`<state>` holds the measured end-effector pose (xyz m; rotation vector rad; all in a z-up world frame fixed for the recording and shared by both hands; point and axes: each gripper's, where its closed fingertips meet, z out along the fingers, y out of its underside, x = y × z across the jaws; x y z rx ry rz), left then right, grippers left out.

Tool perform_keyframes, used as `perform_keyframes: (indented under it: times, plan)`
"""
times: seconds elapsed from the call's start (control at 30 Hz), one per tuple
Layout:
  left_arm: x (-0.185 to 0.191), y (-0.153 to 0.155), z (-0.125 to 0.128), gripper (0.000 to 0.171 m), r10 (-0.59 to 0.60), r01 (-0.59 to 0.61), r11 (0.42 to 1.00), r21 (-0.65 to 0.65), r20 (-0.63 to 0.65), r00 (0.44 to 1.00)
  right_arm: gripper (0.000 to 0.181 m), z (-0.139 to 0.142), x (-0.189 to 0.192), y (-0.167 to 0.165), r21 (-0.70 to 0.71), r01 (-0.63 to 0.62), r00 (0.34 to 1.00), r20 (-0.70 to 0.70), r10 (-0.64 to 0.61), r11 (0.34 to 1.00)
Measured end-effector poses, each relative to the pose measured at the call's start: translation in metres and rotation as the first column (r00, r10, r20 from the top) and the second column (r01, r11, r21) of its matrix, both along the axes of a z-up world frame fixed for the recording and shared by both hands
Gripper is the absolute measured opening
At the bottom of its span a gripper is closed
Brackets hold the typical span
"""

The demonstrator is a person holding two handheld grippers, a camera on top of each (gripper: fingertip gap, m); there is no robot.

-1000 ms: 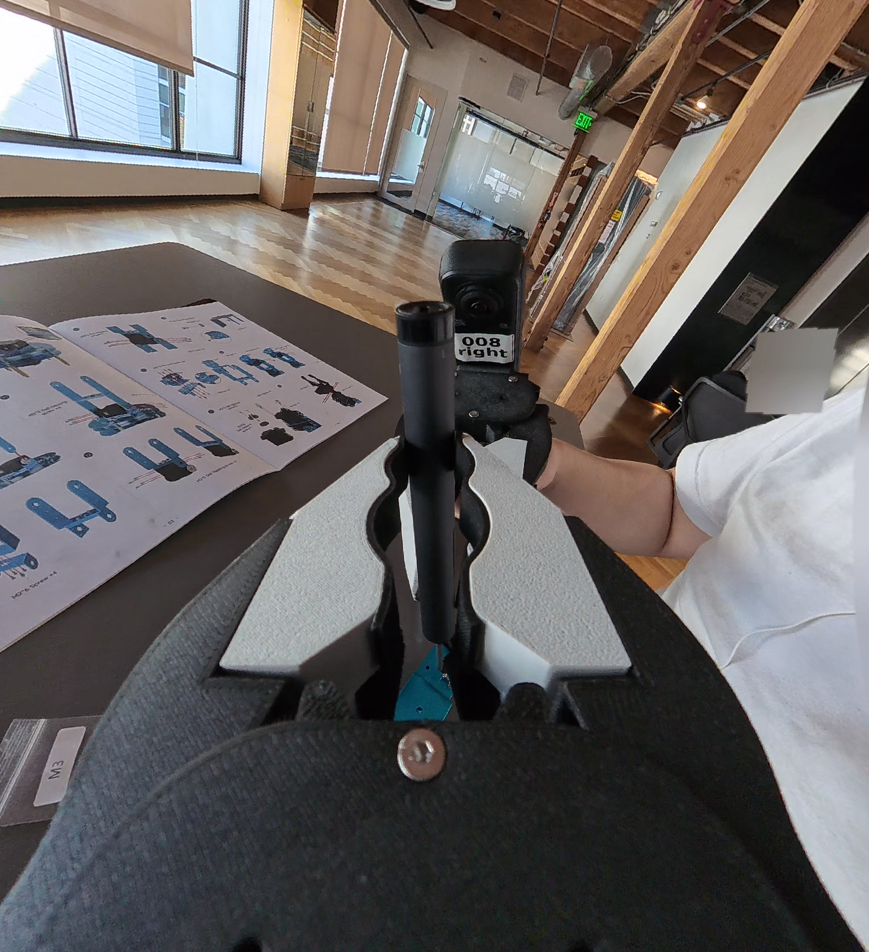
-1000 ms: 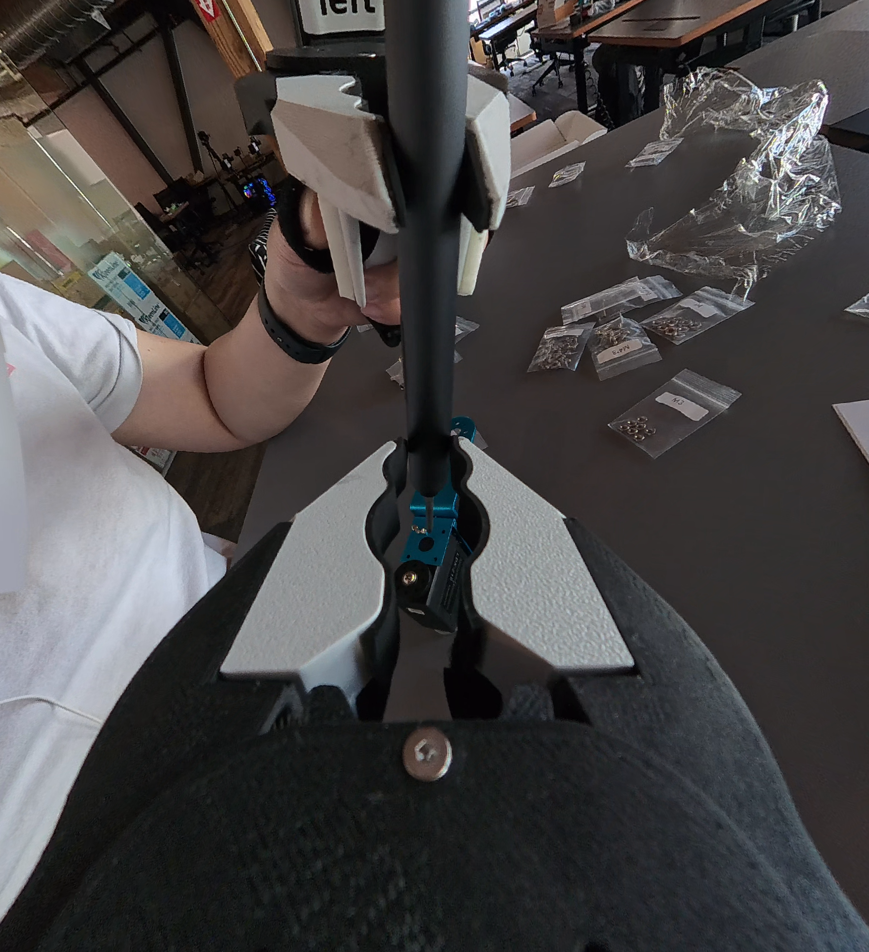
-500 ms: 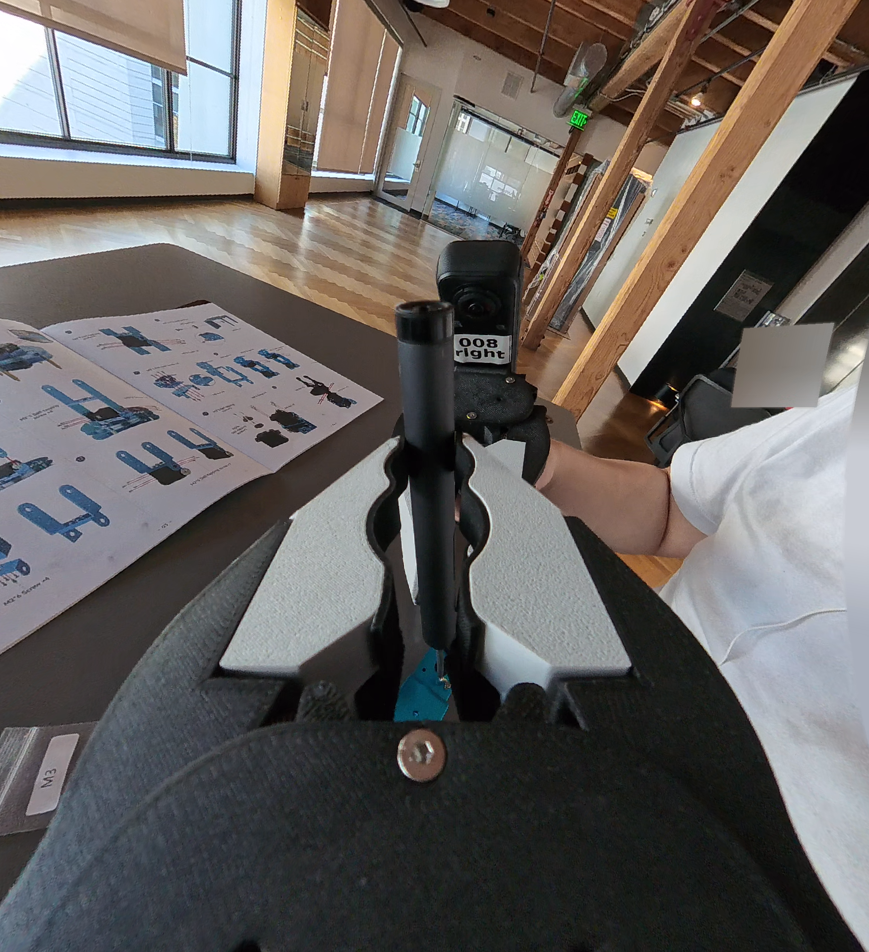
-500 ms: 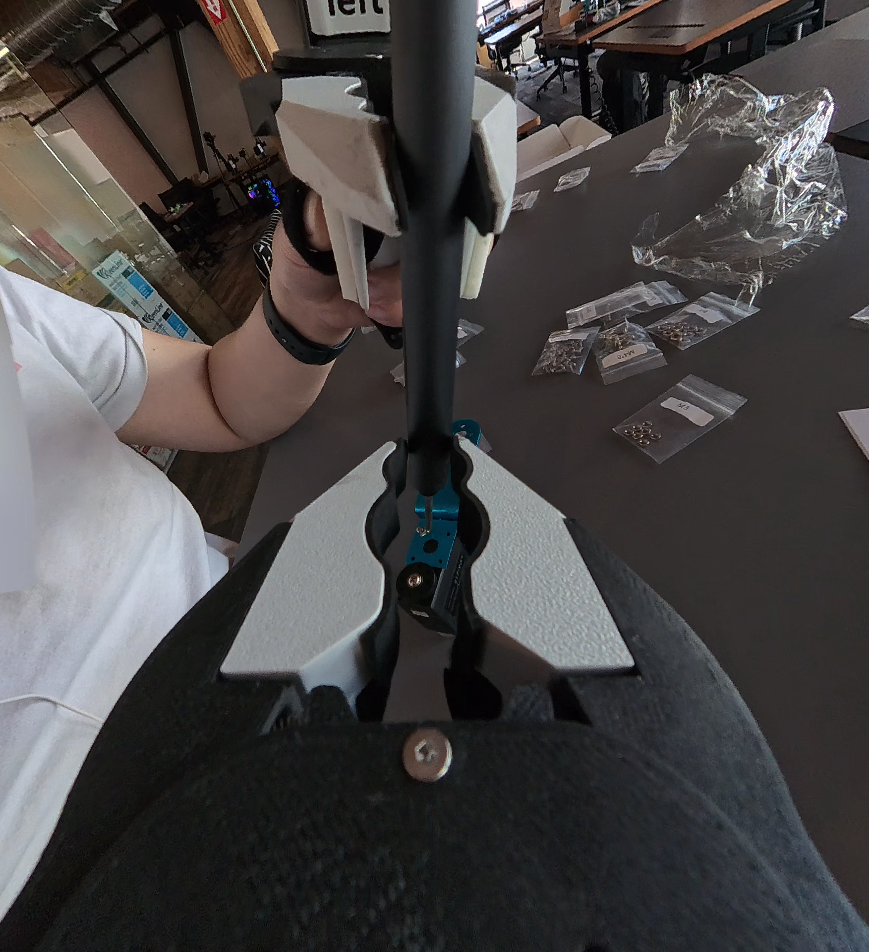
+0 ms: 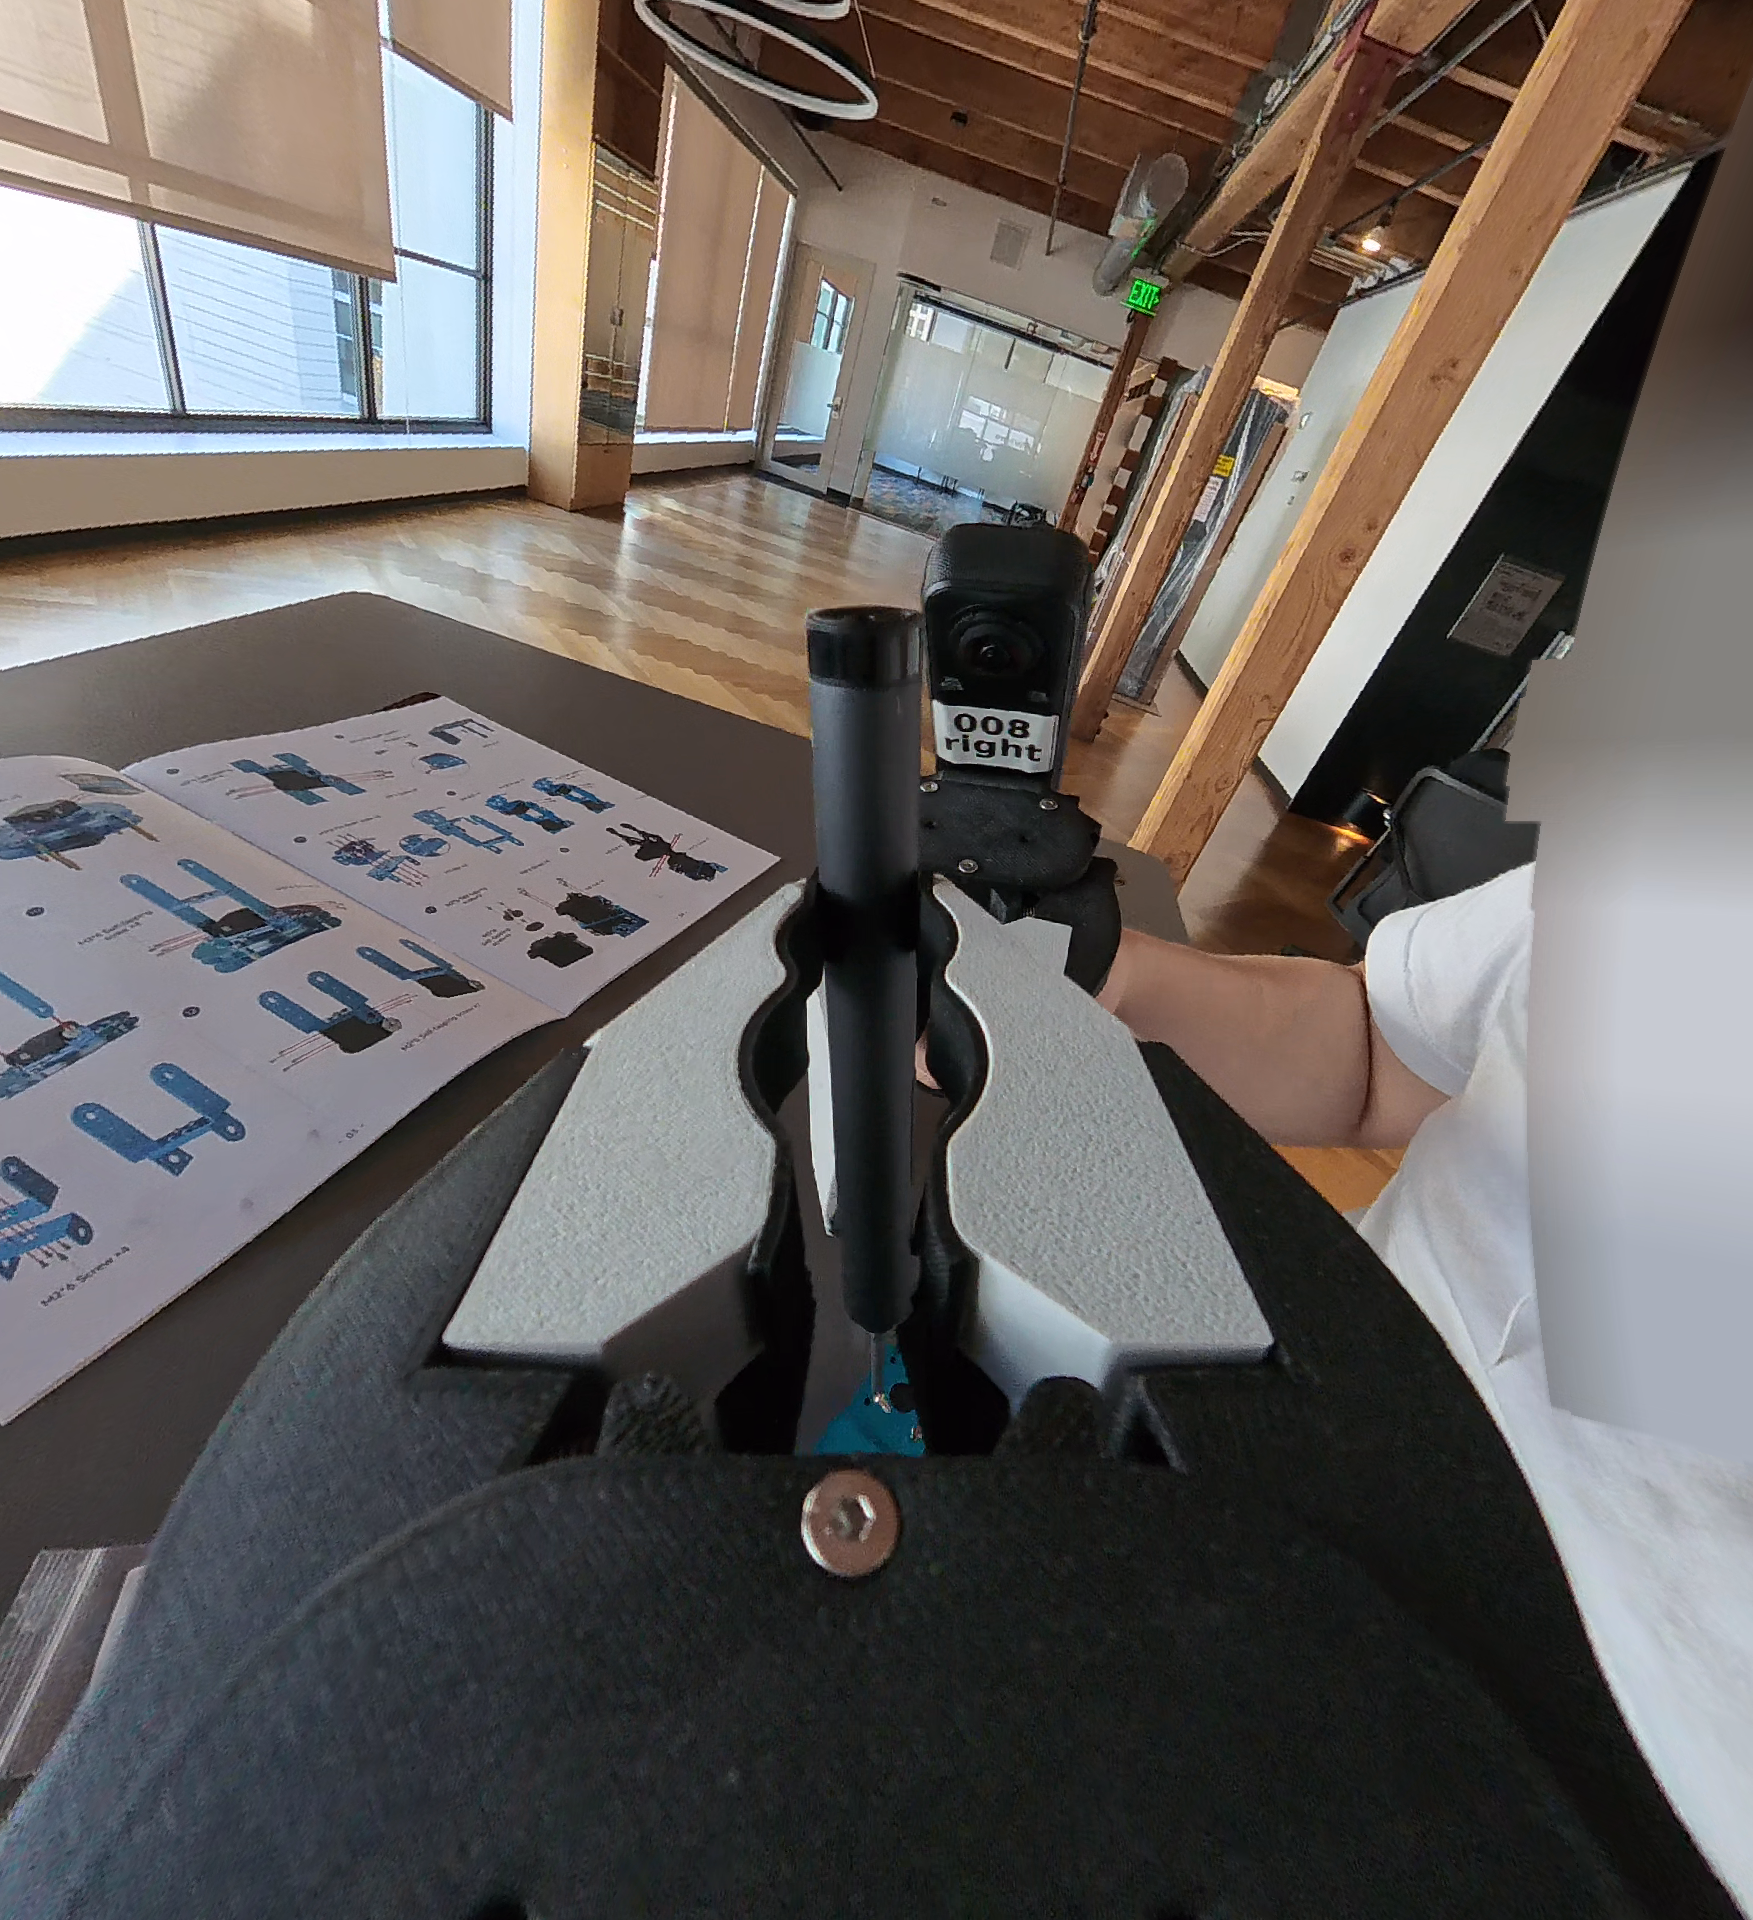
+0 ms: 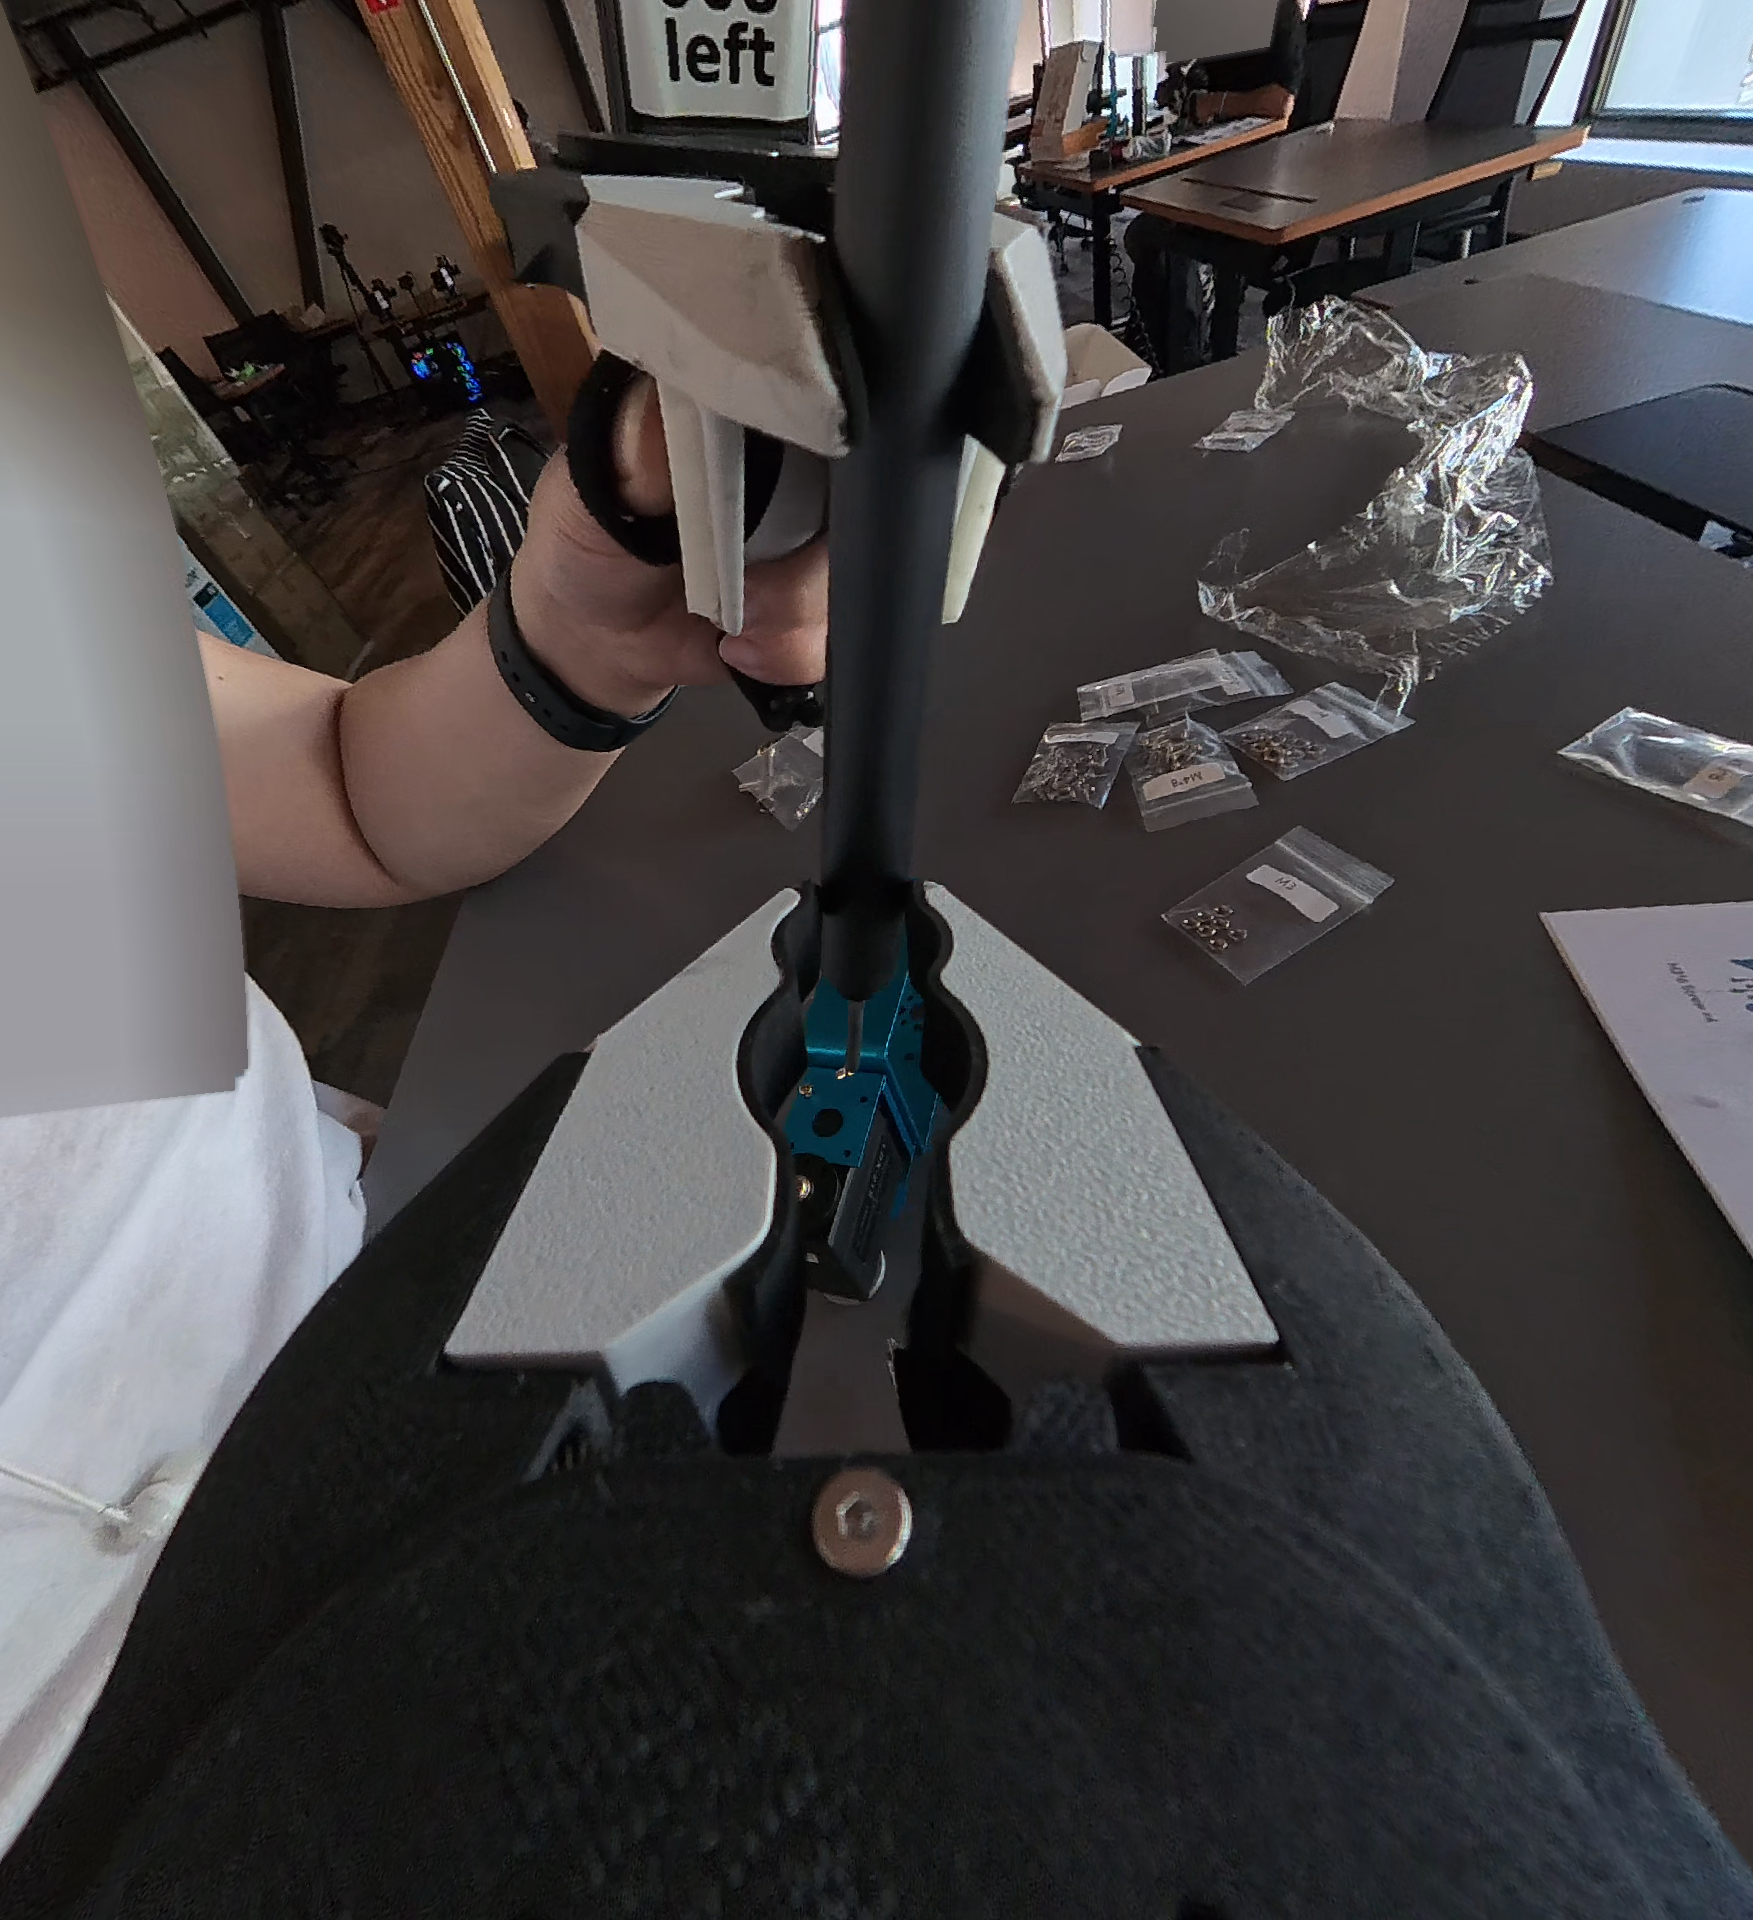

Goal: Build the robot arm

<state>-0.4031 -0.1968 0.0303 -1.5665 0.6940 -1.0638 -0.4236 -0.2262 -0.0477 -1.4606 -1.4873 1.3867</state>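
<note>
Screwdriver (image 5: pixel 867 1039), pinched in the left hand-held gripper (image 5: pixel 864 935), points its long axis tip-first at the blue bracket (image 6: pixel 856 1091) clamped by the right hand-held gripper (image 6: pixel 859 925).

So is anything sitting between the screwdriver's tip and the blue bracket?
Nothing visible. The left gripper is shut on the black screwdriver, whose thin tip comes down on the blue bracket clamped in the right gripper. No bag or paper intrudes there.
</note>
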Motion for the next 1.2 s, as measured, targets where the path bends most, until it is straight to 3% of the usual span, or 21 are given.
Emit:
perform_keyframes:
  times: [0.33,0.53,1.2]
  plan:
    - [0.005,-0.005,0.009,0.016,0.004,-0.005,0.999,0.035,0.020,1.000,0.016,0.008,0.008,-0.002,0.098,0.061,0.997,-0.042,-0.057,0.993]
    - [0.013,-0.009,0.013,0.016,0.019,-0.019,0.996,0.089,0.008,1.000,0.018,0.004,0.014,-0.003,0.059,0.080,0.996,-0.050,-0.077,0.995]
    - [0.023,-0.020,0.006,0.016,0.017,-0.011,0.995,0.099,-0.063,0.998,0.017,-0.004,0.015,-0.008,0.224,0.130,0.991,-0.069,-0.117,0.966]
